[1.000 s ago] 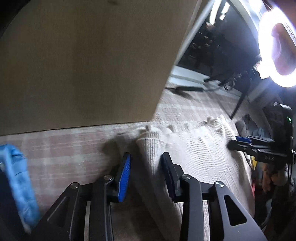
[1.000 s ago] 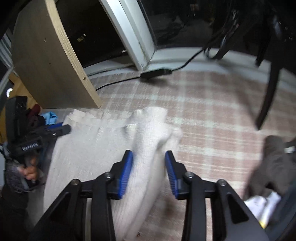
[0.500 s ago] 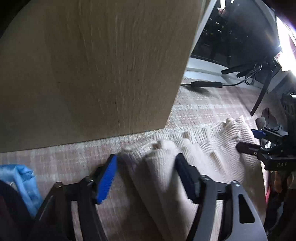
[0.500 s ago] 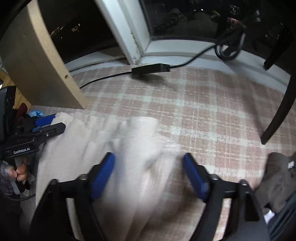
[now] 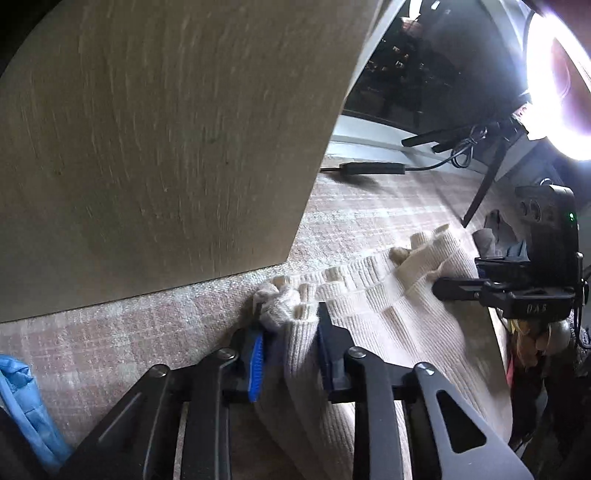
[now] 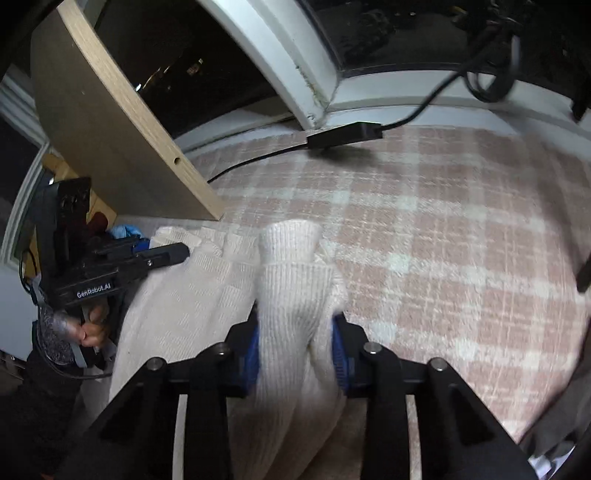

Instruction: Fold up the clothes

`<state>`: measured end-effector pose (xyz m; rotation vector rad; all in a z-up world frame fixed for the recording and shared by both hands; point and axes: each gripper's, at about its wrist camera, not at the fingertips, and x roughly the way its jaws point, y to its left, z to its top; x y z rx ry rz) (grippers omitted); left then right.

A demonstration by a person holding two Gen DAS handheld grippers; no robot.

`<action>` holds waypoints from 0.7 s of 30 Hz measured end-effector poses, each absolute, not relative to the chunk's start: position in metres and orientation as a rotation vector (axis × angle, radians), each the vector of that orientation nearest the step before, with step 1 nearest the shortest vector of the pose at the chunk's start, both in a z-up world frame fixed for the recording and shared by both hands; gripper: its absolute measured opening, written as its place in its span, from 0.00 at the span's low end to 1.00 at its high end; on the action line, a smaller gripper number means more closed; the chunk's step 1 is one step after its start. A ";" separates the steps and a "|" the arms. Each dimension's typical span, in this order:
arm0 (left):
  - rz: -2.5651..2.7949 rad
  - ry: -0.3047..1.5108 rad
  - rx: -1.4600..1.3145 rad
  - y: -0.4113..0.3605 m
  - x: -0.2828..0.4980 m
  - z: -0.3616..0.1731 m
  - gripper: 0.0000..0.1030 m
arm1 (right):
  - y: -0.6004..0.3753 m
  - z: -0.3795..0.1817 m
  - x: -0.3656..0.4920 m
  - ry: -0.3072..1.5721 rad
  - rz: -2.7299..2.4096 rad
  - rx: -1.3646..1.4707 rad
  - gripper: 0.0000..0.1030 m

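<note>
Slippage threatens as both grippers, left [image 5: 290, 354] and right [image 6: 295, 347], keep closing their fingers on bunched cream ribbed-knit sweater [image 6: 207, 295] beside the wooden panel [image 5: 166, 140].

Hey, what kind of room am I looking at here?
Probably a room at home, at night: a pink plaid bedcover under a cream knit garment, a dark window and a ring light.

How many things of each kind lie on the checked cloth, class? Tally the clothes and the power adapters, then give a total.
Cream knitted garment: 1
Blue garment: 1
Dark grey garment: 1
Black power adapter: 1
Total: 4
</note>
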<state>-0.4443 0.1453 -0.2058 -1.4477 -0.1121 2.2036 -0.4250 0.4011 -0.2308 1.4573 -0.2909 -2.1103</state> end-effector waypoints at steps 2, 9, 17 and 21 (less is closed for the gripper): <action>2.202 -0.147 -1.420 0.139 -0.439 -0.190 0.18 | 0.405 -0.222 -0.418 -0.324 -2.122 1.422 0.26; 2.231 -0.157 -1.237 0.120 -0.397 -0.101 0.17 | 0.418 -0.138 -0.369 -0.361 -2.172 1.203 0.24; 2.311 0.008 -0.917 0.114 -0.301 0.017 0.17 | 0.414 -0.031 -0.292 -0.159 -2.317 0.965 0.24; 2.290 0.081 -0.926 0.111 -0.238 0.003 0.16 | 0.414 -0.035 -0.239 -0.087 -2.359 0.964 0.24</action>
